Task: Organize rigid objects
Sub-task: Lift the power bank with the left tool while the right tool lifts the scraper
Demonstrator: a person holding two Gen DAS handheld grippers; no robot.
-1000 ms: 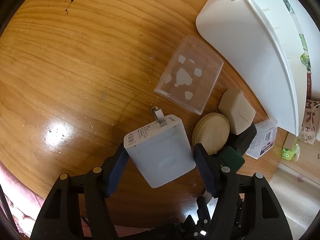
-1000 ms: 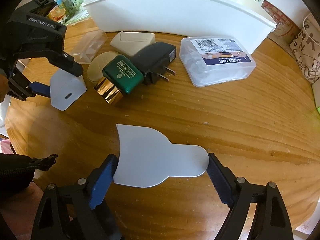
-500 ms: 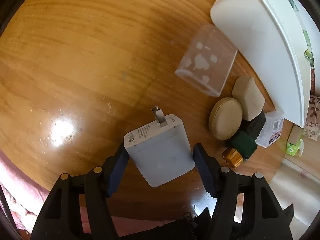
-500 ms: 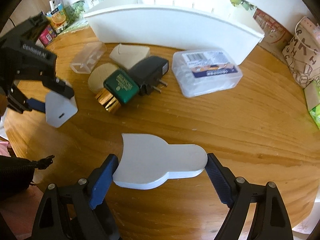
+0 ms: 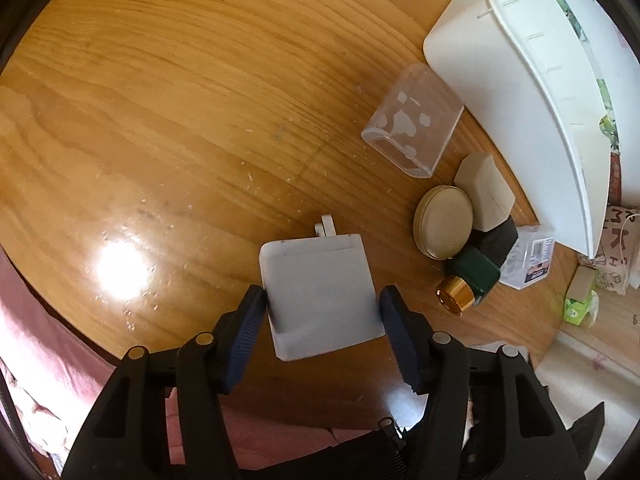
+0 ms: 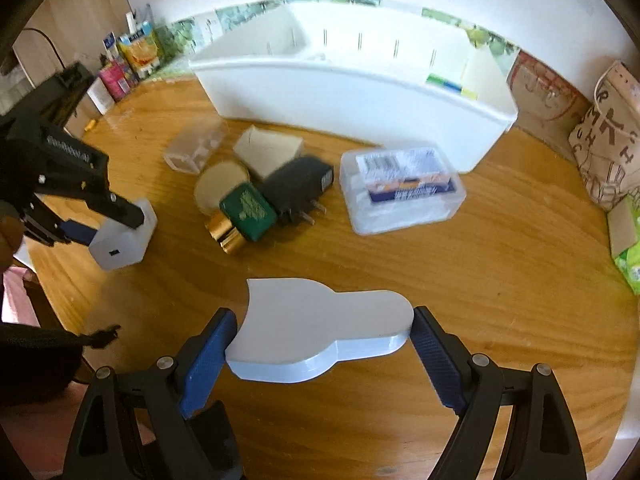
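Left wrist view: white charger block (image 5: 320,292) up in the air above the wooden table (image 5: 160,120), between the blue pads of the left gripper (image 5: 322,312). Jaws closing in, left pad on the block's side, right pad a hair off its edge. Plain and boxy, rounded corners, one small prong sticking out at the far end. No words to read on it from here.

Right wrist view: flat pale-blue piece (image 6: 320,332) pinched end to end in the right gripper (image 6: 320,334), lifted off the table. Shaped a bit like a fish, wide curved tail on the left, round narrow end on the right. Same white block seen at the left with a little port hole in its face.

Farther out on the table, a small heap: green bottle with a gold cap (image 6: 244,216), round tan tin (image 6: 218,184), beige box (image 6: 268,152), black plug (image 6: 298,188), empty clear box (image 6: 196,146). Just right of these, clear lidded box with a barcode and blue label (image 6: 400,186), writing too blurry to read. Behind all, long white bin (image 6: 360,92) with slots inside. Paper bag with big drawn letters (image 6: 612,140) at the far right, not readable.
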